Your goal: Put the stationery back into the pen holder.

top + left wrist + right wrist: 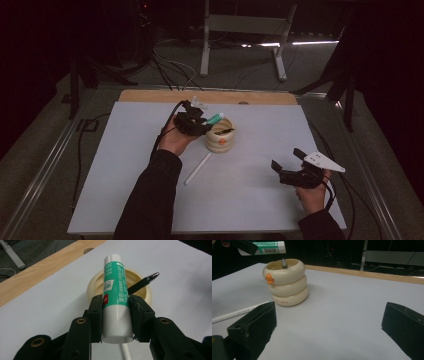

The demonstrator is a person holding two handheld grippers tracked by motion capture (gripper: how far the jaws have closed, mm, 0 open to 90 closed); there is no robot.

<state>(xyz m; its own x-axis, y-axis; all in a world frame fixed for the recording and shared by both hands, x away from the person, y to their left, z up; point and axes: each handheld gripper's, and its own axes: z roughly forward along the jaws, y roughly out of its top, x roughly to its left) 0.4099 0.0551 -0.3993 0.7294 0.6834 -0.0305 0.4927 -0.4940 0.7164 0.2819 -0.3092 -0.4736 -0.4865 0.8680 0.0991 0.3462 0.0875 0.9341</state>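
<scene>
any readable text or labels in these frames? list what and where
"GLUE STICK": green label of the glue stick held in the left tool, left gripper view; only partly legible.
Red patch and smaller print on that label: too blurred to read.
Barcode strip on the label: digits unreadable.
Small print low on the cream holder: too blurred.
Print on the white pen: too small.

The glue stick [115,297] looks like smooth, glossy plastic with a printed green label. The cream holder [286,282] has a smooth, slightly shiny finish. The surface [260,150] is matt white with a wood strip [210,96] at 12 o'clock. The left hand-held gripper [115,317] is matt black plastic.
</scene>
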